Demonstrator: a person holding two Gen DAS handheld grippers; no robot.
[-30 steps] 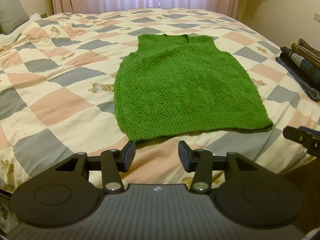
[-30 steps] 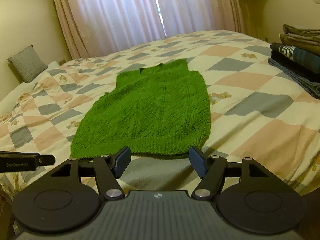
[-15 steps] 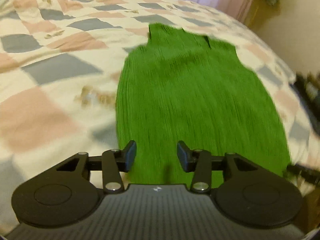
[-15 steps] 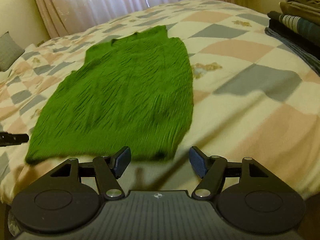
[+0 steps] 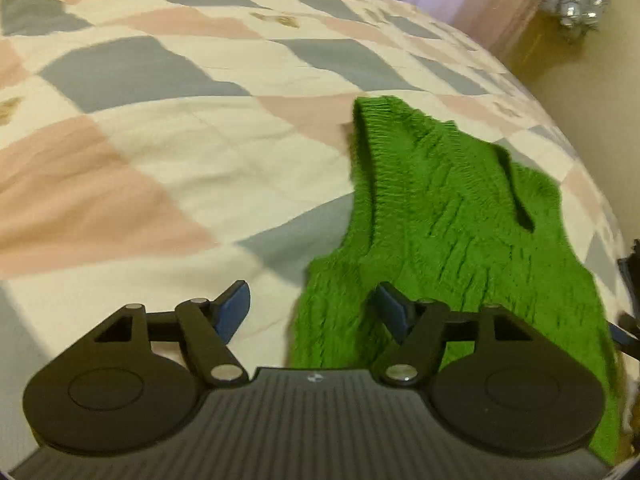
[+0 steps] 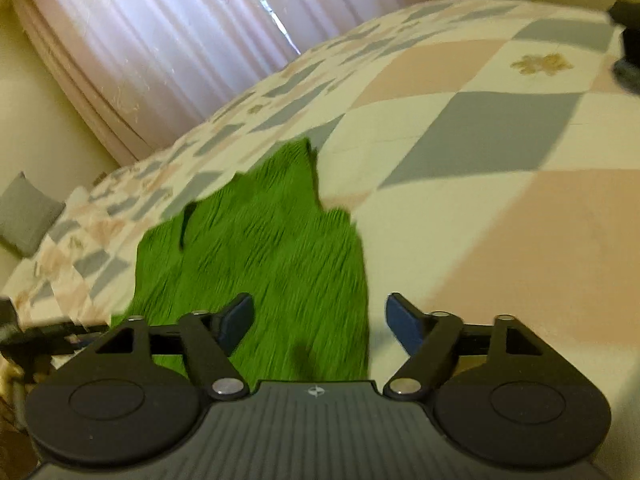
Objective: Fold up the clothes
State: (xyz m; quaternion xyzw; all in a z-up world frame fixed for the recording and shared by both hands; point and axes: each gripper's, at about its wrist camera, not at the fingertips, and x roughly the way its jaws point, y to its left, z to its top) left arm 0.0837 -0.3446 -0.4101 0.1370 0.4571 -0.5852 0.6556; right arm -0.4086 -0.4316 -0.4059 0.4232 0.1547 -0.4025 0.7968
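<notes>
- Green sleeveless knit vest (image 5: 440, 216) lies flat on the bed w/ a patchwork quilt of pink, grey & cream squares (image 5: 160, 152); neck & shoulders point away toward the far pink pleated curtains (image 6: 168, 40), hem nearest the cams.
- Left claw (image 5: 312, 308) sits low over the vest's left side edge: jaws opening, approx. mid-wide, nothing pinched; the edge shows between the blue pads, whether they touch it can't be told.
- Right claw (image 6: 320, 320) is over the vest's right side edge: jaws opening, fairly wide, empty; the green edge runs through the gap.
- Risks: both views are motion-blurred, so a fast approach could overshoot & pinch quilt along w/ knit, or catch only the top layer.
- Uneven grabs L vs R prob. give a skewed fold; loose knit may stretch or sag when lifted.
- Vest: chunky, ribbed at armholes, cable-like texture, soft & floppy. Quilt: smooth, slightly puffy, small bear prints.
- Grey square pillow (image 6: 28, 212) far left by the wall.
</notes>
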